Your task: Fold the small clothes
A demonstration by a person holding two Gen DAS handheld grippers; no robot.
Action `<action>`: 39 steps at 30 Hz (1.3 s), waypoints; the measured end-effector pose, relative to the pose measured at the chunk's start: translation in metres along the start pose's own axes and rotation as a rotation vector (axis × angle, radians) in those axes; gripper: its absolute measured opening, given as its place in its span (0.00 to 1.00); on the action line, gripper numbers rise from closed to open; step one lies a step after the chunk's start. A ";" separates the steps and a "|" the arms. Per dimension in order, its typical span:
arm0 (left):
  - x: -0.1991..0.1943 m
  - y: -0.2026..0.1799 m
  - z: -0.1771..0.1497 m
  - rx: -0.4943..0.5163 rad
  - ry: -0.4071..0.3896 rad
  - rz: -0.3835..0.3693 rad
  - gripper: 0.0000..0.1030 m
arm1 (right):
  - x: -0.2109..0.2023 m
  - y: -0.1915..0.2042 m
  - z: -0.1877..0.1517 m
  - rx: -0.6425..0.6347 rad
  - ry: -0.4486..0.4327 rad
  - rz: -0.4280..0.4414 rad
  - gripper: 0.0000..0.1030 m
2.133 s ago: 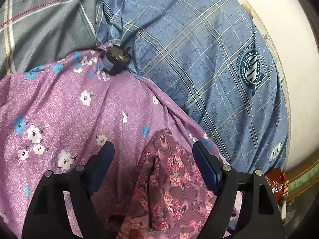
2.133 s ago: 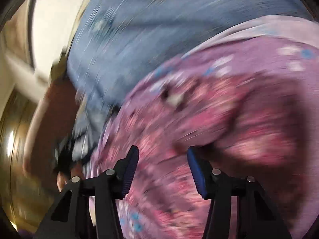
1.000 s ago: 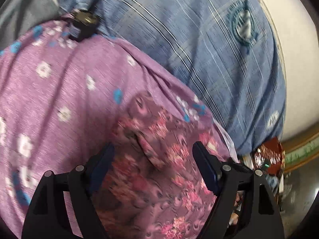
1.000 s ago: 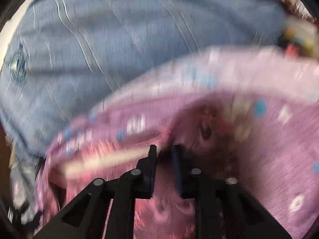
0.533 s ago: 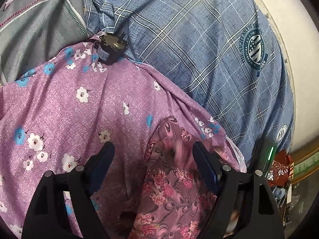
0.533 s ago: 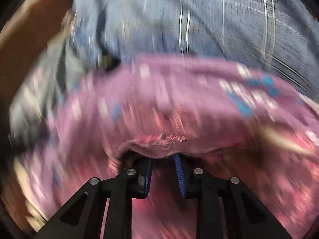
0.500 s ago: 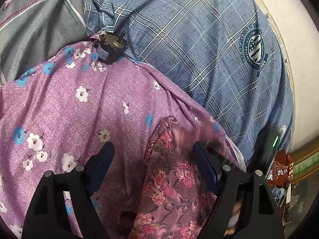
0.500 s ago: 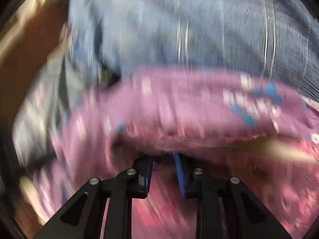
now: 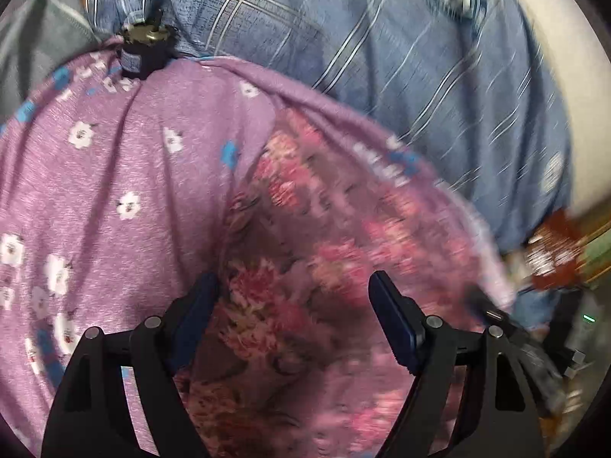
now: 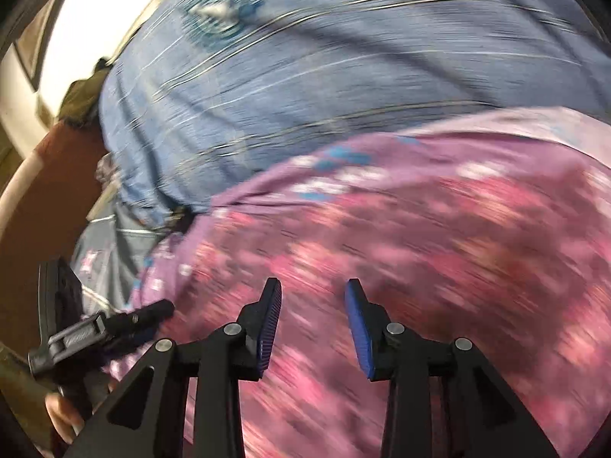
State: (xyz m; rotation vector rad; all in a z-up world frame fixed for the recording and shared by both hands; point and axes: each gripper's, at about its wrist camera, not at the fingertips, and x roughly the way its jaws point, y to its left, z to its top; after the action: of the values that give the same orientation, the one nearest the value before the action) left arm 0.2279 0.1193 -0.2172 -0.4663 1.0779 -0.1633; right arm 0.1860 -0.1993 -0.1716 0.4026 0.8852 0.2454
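A dark pink floral cloth (image 9: 324,267) lies spread on a larger purple cloth with white and blue flowers (image 9: 133,160). My left gripper (image 9: 294,290) hovers just over the floral cloth's near part, open wide, with nothing pressed between its pads. In the blurred right wrist view, my right gripper (image 10: 313,297) is over the same floral cloth (image 10: 439,248). Its jaws are opening, and the cloth lies below them, not pinched. The left gripper (image 10: 103,305) shows at that view's lower left, with a hand (image 10: 61,416) on it.
A blue plaid sheet (image 9: 382,57) covers the surface beyond the cloths. A dark clip-like object (image 9: 143,49) sits at the purple cloth's far edge. Grey fabric (image 9: 34,49) lies far left, a white wall (image 9: 565,76) right. Brown wood (image 10: 46,198) borders the bed.
The right gripper, earlier pinching the floral cloth's edge, has parted its jaws and let go. The floral cloth now lies spread wider over the purple one. The left gripper stays open.
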 end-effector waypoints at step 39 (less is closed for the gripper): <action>-0.040 0.029 -0.127 -0.244 -0.020 -0.121 0.82 | -0.001 0.044 -0.067 -0.158 0.071 0.171 0.31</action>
State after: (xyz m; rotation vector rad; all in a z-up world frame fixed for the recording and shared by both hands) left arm 0.0952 0.1226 -0.2464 -0.7518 1.0553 -0.1345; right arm 0.1308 -0.1442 -0.1893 0.3239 0.8955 0.4863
